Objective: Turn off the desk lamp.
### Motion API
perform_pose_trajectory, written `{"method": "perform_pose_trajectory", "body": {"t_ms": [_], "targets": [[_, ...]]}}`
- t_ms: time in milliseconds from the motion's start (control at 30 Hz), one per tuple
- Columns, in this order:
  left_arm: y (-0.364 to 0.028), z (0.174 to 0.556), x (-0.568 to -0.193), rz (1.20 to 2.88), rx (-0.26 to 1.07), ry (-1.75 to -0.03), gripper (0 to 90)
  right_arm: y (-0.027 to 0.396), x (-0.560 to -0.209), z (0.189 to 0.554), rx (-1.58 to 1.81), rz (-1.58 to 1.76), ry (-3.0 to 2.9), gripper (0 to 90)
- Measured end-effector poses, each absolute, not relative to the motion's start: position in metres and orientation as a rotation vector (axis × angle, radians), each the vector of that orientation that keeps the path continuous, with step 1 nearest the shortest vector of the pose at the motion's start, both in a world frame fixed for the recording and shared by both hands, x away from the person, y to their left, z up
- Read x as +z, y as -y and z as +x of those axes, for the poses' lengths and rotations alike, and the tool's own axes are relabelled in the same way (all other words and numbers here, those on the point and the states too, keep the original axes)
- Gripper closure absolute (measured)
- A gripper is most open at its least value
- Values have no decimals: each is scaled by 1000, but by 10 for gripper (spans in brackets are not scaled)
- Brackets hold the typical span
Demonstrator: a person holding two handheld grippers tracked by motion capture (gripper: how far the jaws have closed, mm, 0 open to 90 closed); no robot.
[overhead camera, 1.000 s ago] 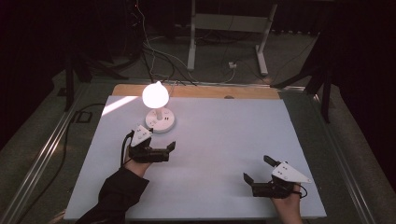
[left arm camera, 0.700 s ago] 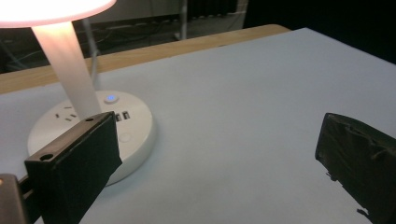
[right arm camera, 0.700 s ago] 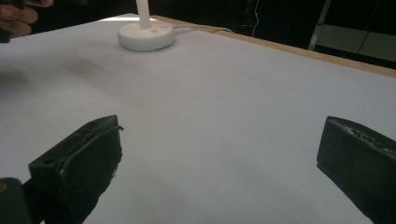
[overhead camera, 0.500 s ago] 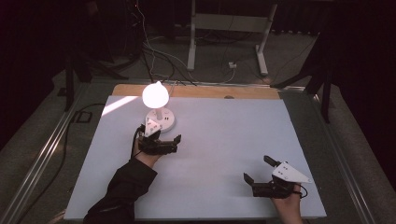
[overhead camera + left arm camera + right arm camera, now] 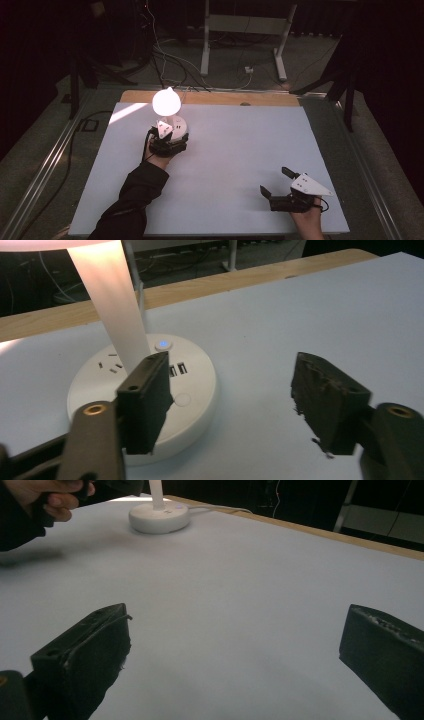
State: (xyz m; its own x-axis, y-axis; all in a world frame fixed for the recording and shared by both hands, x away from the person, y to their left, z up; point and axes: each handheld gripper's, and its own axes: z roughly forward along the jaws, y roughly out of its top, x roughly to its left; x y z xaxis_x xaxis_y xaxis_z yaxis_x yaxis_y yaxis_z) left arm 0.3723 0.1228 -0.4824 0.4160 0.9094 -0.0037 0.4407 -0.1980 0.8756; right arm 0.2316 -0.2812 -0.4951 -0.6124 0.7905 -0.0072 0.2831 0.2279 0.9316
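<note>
A white desk lamp with a glowing globe (image 5: 166, 101) stands on a round base (image 5: 179, 123) at the table's far left. In the left gripper view the base (image 5: 192, 390) shows a blue lit button (image 5: 162, 345), two USB ports (image 5: 179, 370) and a white stem (image 5: 112, 305). My left gripper (image 5: 170, 136) is open right at the base. One jaw hangs over the base's near edge and the other over bare table (image 5: 235, 400). My right gripper (image 5: 273, 180) rests open near the front right, nothing between its jaws (image 5: 235, 650).
The white table top (image 5: 240, 145) has a wooden strip (image 5: 210, 98) along its far edge. The lamp's cable (image 5: 220, 509) runs off the back. Cables and a metal stand (image 5: 245, 30) sit on the dark floor beyond. A person's hand (image 5: 50, 500) holds the left gripper.
My left gripper has moved forward across the table to the lamp base and turned toward it. The right gripper has stayed put.
</note>
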Motion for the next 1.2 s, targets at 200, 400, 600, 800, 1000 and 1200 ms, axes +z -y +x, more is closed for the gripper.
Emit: {"method": "perform_pose_trajectory", "body": {"t_ms": [200,400,600,800,1000,1200], "targets": [[-129,383,-486,1803,709,-1177,536,282,-495,232,1372,988,-2020,0],[-135,389,-489,1798,693,-1185,751,282,-496,233,1371,991,-2024,0],[-136,395,-494,1822,683,-1194,852,282,-496,233,1372,996,-2021,0],[-136,401,-502,1871,704,-1177,900,282,-496,233,1372,996,-2020,0],[-136,406,-507,1877,716,-1183,900,283,-496,233,1371,999,-2020,0],[-137,411,-512,1887,708,-1194,900,284,-496,233,1372,1003,-2018,0]]}}
